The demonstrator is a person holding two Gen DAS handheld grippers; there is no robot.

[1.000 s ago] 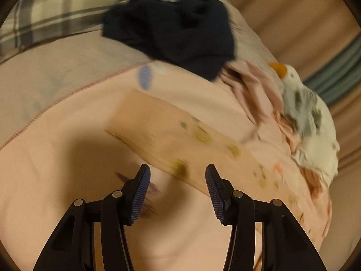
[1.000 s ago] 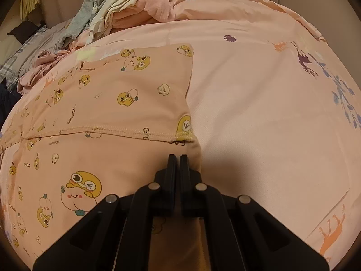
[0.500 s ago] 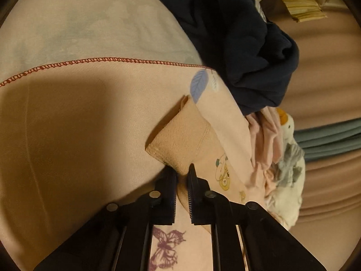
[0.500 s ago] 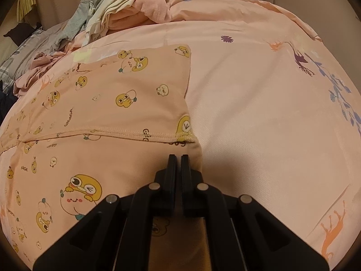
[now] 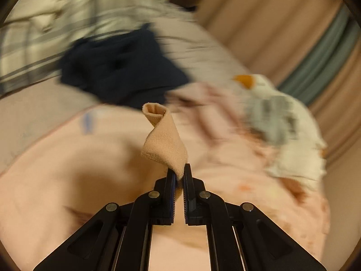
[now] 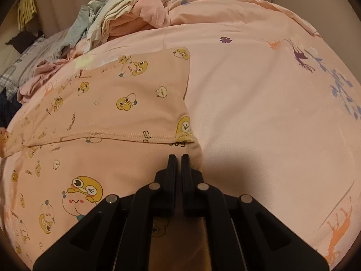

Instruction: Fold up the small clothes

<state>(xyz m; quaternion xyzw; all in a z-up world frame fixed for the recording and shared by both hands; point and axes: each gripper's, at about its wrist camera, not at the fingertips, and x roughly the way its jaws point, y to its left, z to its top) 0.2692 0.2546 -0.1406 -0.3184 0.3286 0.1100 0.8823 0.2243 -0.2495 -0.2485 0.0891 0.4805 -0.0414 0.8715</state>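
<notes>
The left hand-held gripper (image 5: 179,176) is seen angled downward over the bed, its jaws just drawn together and clamped on a corner of the peach garment (image 5: 164,144); the soft knit fabric is lifted clear of the bedsheet (image 5: 67,180) and curls into a small tube above the pads. The right hand-held gripper (image 6: 178,158) is tilted steeply down, jaws pressed together on the garment's (image 6: 108,117) near edge, where the cloth puckers around the fingertips. The garment, printed with yellow cartoon faces and stitched with a hem seam, is spread flat on the pink bedsheet (image 6: 259,113), extending away from the right gripper. Beyond the garment, a crumpled dark navy cloth (image 5: 119,72) is blurred, and a heap of pale clothes (image 6: 135,15) is piled further off
</notes>
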